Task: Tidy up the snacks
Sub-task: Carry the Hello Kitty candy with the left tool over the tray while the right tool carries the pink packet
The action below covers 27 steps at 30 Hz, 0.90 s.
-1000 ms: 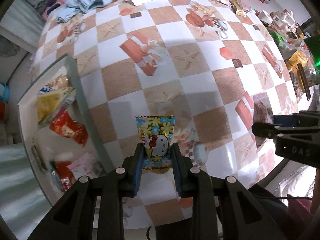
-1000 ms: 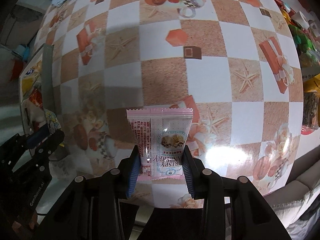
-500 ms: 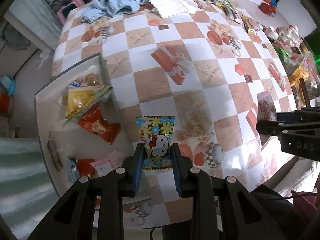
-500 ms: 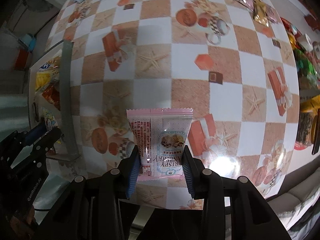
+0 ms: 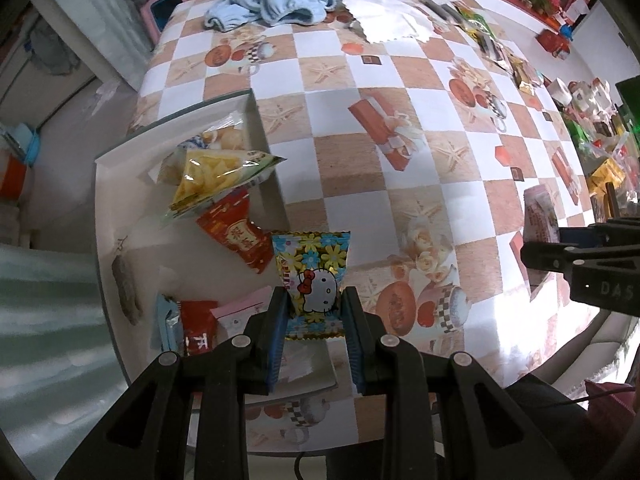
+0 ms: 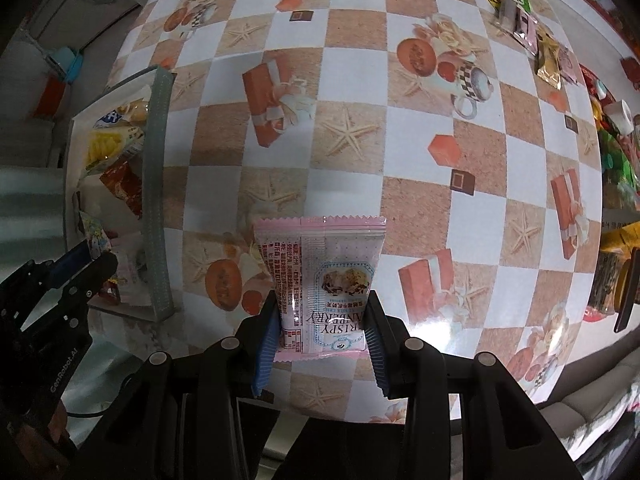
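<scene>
Left wrist view: left tongs (image 5: pixel 314 312) closed on flowered cat-print packet (image 5: pixel 312 276), lower centre of frame, above the near corner of white tray (image 5: pixel 256 120); tray holds yellow chip bag (image 5: pixel 212 176) and red packets. Right wrist view: right tongs (image 6: pixel 322 334) closed on pink crisp packet (image 6: pixel 324 276), lower centre, over checkered surface (image 6: pixel 420 184), well apart from tray at left. Both packets judged light, soft, crinkly, slippery film; contents likely crushable. Best gripped across the flat lower body, as now.
</scene>
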{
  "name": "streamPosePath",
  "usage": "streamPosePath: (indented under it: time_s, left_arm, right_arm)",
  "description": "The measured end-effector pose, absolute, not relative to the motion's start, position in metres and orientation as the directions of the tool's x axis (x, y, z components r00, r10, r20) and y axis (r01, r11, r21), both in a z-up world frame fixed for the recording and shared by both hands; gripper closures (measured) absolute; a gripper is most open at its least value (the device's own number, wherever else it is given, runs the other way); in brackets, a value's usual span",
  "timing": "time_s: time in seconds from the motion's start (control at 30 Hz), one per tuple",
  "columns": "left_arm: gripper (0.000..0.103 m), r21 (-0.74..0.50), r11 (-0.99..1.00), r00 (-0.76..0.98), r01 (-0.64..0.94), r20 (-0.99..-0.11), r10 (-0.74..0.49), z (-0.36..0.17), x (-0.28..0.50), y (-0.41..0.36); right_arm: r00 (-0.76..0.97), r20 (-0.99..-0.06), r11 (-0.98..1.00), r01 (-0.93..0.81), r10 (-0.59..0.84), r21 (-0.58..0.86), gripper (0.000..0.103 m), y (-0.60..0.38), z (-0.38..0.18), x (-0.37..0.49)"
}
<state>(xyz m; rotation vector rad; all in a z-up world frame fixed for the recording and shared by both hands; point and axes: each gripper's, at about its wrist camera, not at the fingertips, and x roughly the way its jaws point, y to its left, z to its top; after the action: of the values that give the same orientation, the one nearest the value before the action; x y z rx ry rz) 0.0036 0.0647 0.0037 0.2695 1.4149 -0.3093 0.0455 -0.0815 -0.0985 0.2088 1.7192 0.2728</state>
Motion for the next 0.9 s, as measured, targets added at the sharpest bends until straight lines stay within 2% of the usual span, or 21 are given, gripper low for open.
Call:
streamPosePath:
  time_s: [0.7,0.9]
  left_arm:
    - [0.073,-0.005,0.937,0.147,0.349,-0.987,-0.060,0.009,0.008,0.081]
    - [0.073,-0.006,0.939,0.147,0.344,-0.987,-0.060,0.009,0.009,0.084]
  right_arm:
    - [-0.154,-0.936,0.945,-0.042,0.316,0.326,0.062,-0.064,-0.090,0.054]
    - [-0.155,-0.928,0.939,0.005,0.340,0.343,0.062,-0.067,-0.092,0.055]
